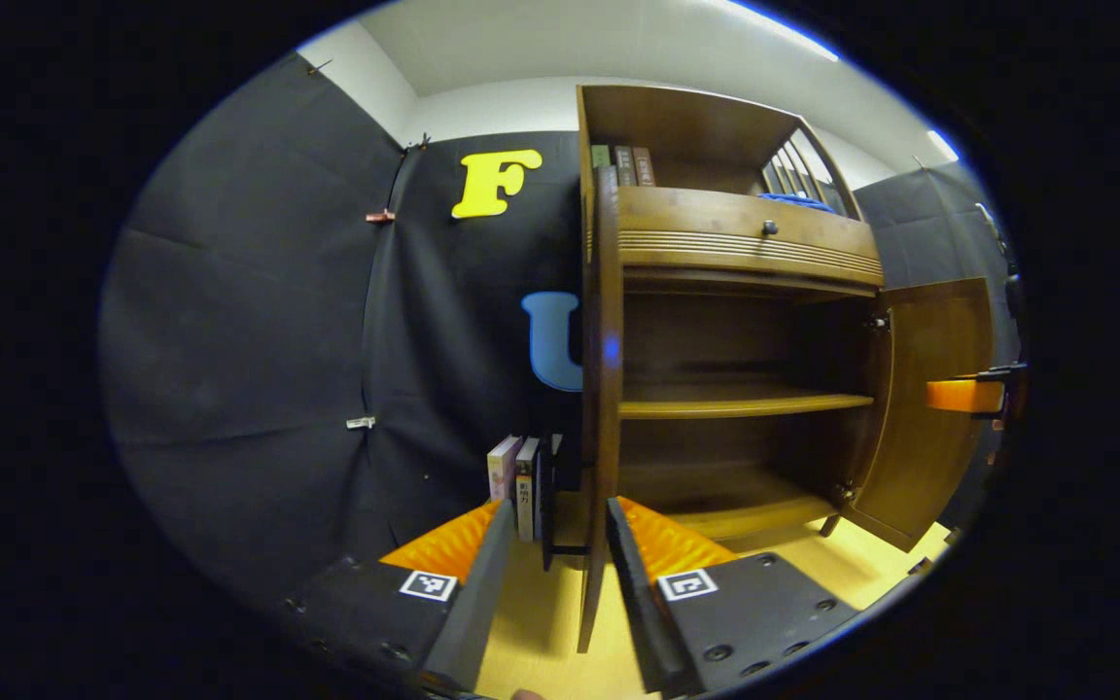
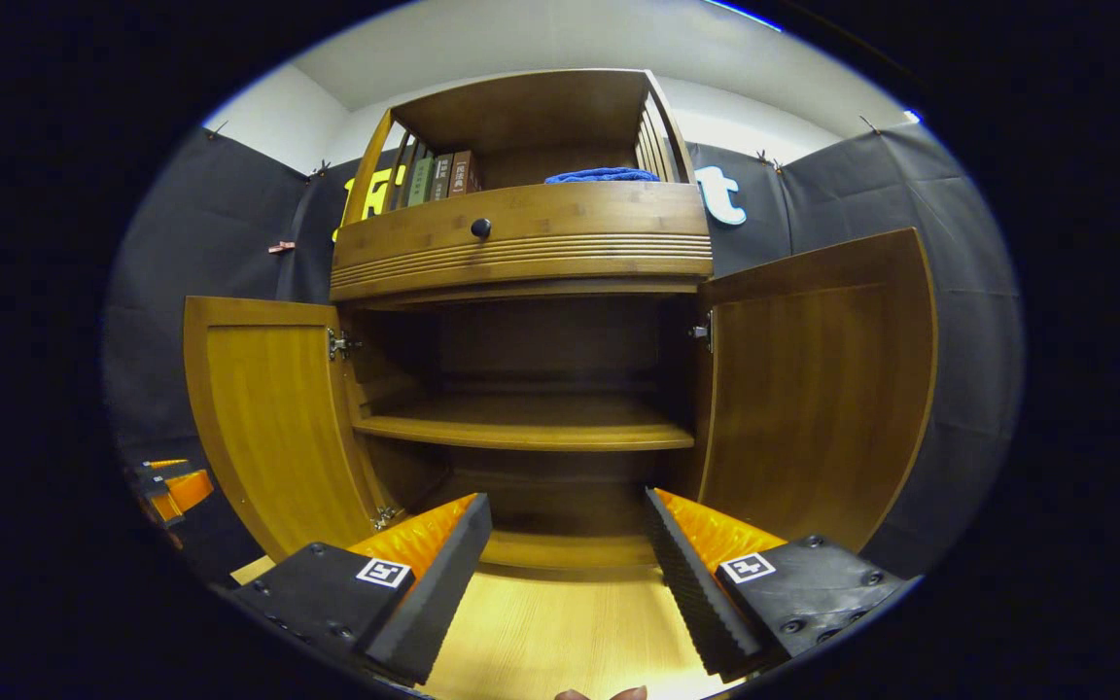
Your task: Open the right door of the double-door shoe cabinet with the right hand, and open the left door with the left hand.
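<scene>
Both doors swung out. Left claw [image 1: 548, 544] spread, left door [image 1: 603, 389] edge-on between its fingers, untouched. Right claw [image 2: 568, 544] spread, empty; right door [image 2: 813, 389] to its right.

- Left gripper view: low, close to the left door [image 1: 602, 389], sighting along its edge; faces the shoe cabinet [image 1: 745, 253] obliquely from the left.
- Right gripper view: low, near, facing the cabinet front squarely, centred between both doors.
- Shared: cabinet interior, middle shelf [image 2: 531, 428], drawer knob [image 2: 480, 227].
</scene>
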The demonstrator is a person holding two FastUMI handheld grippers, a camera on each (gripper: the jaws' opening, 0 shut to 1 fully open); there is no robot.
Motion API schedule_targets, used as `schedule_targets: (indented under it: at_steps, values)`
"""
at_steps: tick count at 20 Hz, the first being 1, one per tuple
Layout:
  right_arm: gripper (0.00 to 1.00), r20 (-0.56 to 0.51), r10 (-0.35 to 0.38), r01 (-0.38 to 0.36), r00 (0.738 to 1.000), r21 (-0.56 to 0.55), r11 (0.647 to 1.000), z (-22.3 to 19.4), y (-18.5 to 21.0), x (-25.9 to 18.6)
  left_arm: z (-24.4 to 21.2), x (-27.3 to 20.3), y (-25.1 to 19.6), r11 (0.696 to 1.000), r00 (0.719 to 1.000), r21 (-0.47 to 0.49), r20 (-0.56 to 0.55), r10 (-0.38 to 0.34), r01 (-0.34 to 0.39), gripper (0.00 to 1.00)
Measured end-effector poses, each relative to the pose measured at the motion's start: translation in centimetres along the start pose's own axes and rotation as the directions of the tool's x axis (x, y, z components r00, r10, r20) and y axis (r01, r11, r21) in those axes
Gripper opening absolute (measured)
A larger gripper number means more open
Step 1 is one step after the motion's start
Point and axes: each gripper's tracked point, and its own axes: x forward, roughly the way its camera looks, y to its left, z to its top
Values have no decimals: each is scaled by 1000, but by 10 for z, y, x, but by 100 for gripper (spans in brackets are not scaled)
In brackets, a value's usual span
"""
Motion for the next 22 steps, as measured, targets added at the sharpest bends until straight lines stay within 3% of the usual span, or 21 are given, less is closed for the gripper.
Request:
schedule_targets:
  at_steps: [2, 3, 4, 9, 13, 14, 15, 22]
  values:
    - [100, 19, -11, 11, 1000, 0, 1000, 3, -3, 5, 2, 4, -28, 999, 999, -18, -8, -45, 45, 79]
    - [100, 25, -18, 18, 1000, -1, 1000, 4, -5, 7, 3, 8, -46, 996, 997, -37, -20, -81, 80, 93]
    - [100, 26, -25, 25, 999, -1, 1000, 3, -7, 9, 6, 10, -64, 993, 994, -54, -30, -104, 103, 95]
    - [99, 36, -51, 50, 998, 6, 999, 5, -27, 13, 24, 44, -112, 991, 994, -73, 3, -110, 110, 95]
    - [100, 56, -84, 85, 995, -25, 996, 12, -55, 20, 29, 80, -130, 988, 994, -110, 24, -102, 104, 96]
    - [96, 54, -90, 91, 995, -26, 995, 11, -60, 22, 31, 87, -131, 987, 995, -124, 25, -95, 97, 96]
    - [99, 47, -91, 92, 995, -24, 995, 8, -65, 24, 33, 93, -131, 988, 996, -123, 36, -85, 89, 95]
    - [96, 17, -102, 103, 995, -53, 993, -2, -95, 33, 24, 113, -152, 998, 998, -23, 1, -66, 66, 93]
